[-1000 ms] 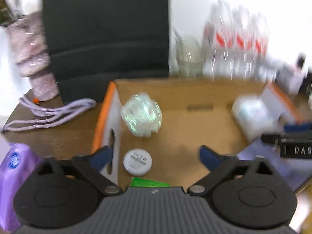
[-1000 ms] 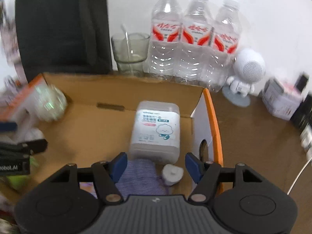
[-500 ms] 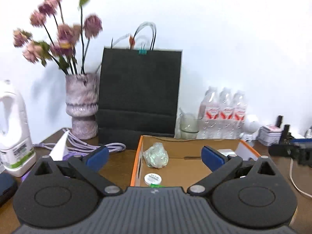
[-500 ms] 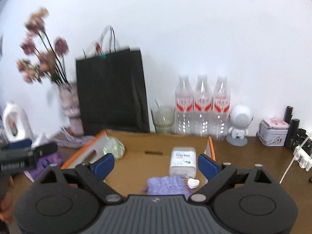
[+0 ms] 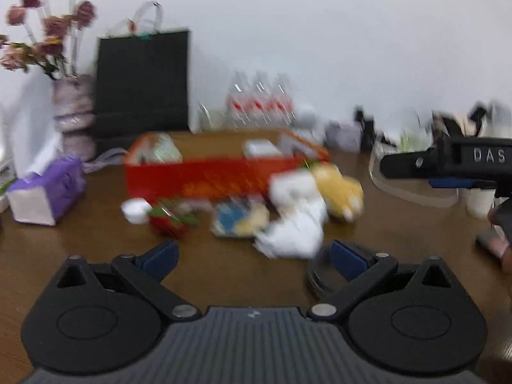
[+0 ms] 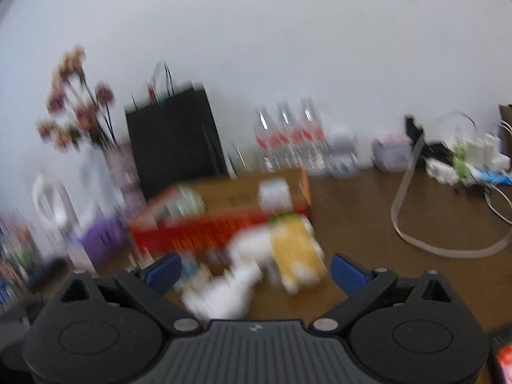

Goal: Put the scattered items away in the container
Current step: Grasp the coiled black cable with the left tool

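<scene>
The cardboard box (image 5: 217,176) with an orange-red front stands mid-table and holds a white tub and a shiny wad. Scattered before it lie a white round lid (image 5: 136,209), a red-green packet (image 5: 169,220), a blue-yellow packet (image 5: 238,219), a crumpled white item (image 5: 294,224) and a yellow item (image 5: 339,192). My left gripper (image 5: 252,256) is open and empty, hovering short of these items. My right gripper (image 6: 256,272) has its jaws opening wide, with nothing between them; the white item (image 6: 236,275) and yellow item (image 6: 297,256) lie just ahead. Both views are blurred.
A purple tissue pack (image 5: 48,192) sits left of the box. A black paper bag (image 5: 142,83), a vase of flowers (image 5: 75,115) and water bottles (image 5: 259,105) line the wall. A looped flat cable (image 6: 448,240) and plugs lie at the right.
Both grippers have pulled back from above the box toward the table's near side. The box now looks farther off, and the scattered items have come into view. The right jaws have spread wider.
</scene>
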Motion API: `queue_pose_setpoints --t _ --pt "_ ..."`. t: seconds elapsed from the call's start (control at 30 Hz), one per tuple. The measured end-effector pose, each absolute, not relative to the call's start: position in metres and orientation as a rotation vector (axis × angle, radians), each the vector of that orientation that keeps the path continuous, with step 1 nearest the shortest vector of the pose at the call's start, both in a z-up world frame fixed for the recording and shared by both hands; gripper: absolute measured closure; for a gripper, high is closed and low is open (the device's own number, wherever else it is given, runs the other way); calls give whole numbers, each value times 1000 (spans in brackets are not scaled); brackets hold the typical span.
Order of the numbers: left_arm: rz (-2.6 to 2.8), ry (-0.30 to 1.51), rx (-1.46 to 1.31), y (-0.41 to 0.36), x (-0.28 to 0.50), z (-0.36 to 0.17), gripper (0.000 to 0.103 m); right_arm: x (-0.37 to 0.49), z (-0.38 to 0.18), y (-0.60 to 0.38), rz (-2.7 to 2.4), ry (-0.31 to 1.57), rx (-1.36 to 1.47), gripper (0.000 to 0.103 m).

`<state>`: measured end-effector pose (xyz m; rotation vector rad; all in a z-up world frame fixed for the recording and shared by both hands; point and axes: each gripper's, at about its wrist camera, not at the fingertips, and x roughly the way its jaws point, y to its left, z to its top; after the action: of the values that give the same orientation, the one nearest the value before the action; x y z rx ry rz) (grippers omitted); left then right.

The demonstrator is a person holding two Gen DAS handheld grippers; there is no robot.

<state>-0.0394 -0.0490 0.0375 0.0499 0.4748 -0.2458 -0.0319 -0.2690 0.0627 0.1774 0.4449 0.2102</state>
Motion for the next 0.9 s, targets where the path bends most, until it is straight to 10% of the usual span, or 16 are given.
queue_pose_setpoints --t 0.13,0.3,0.37,0.7,0.8,0.9 --pt "-318 556 -3 -68 -16 35 14 -40 42 -284 184 502 188 9" --pt "-322 669 73 -99 7 19 79 -41 37 -295 165 508 191 9" --pt "-317 675 57 -96 6 12 88 -42 35 -300 164 509 198 9" --pt "-39 655 -33 4 -55 17 86 -25 28 -263 245 535 69 9" --pt "-60 665 -47 24 -68 24 51 -7 26 -239 297 555 33 9" --pt "-58 643 -2 33 -64 30 42 17 28 -210 305 564 -44 9"
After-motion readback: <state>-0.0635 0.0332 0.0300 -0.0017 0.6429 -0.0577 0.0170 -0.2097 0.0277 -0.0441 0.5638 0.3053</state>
